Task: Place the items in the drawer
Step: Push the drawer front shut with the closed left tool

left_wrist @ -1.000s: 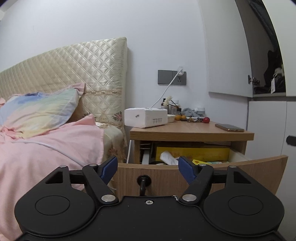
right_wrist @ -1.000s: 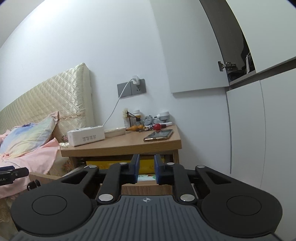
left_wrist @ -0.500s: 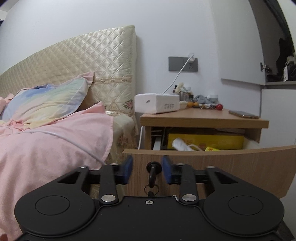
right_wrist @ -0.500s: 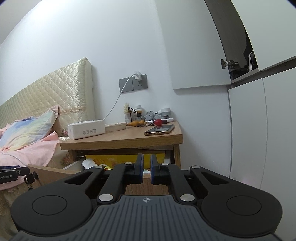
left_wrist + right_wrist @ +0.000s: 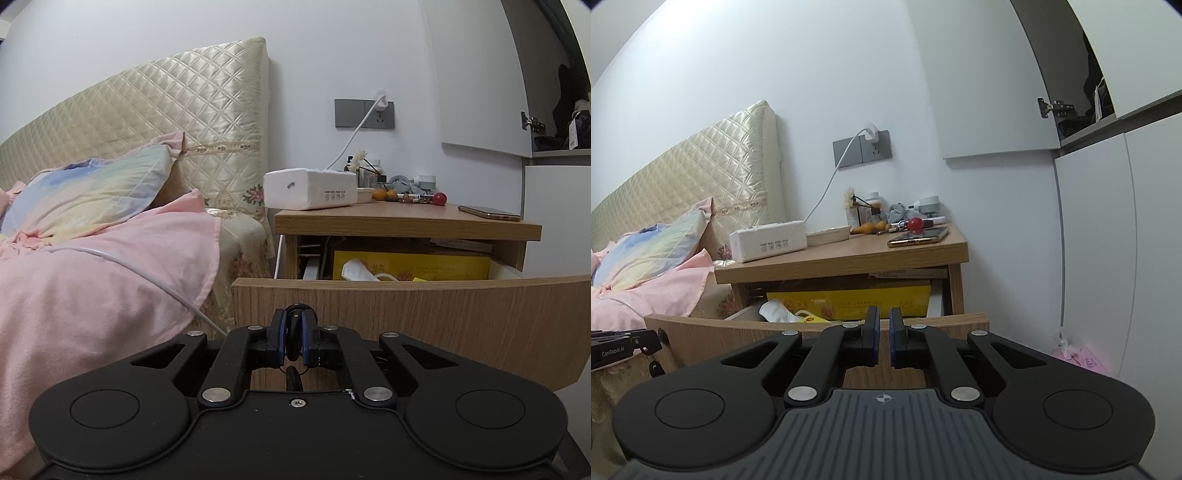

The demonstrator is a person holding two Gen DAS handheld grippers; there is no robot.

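Observation:
The wooden nightstand's drawer (image 5: 443, 317) stands pulled out. Inside it lie a yellow box (image 5: 410, 264) and a crumpled white item (image 5: 356, 269). My left gripper (image 5: 293, 326) is shut on the black key knob (image 5: 295, 309) at the left end of the drawer front. In the right wrist view the left gripper (image 5: 646, 341) shows at the left edge against the drawer front (image 5: 757, 334), a key fob dangling below. My right gripper (image 5: 882, 325) hovers before the drawer's right half, shut with nothing between its fingers.
On the nightstand top (image 5: 406, 218) sit a white box (image 5: 310, 188), a phone (image 5: 487, 213), a red ball (image 5: 439, 198) and small clutter by the wall. A bed with a pink blanket (image 5: 103, 280) lies to the left. White cabinet doors (image 5: 1108, 240) stand to the right.
My left gripper's fingers went from wide apart to shut on the drawer's key knob. The right gripper drew in a little closer to the drawer front, its fingers narrowing.

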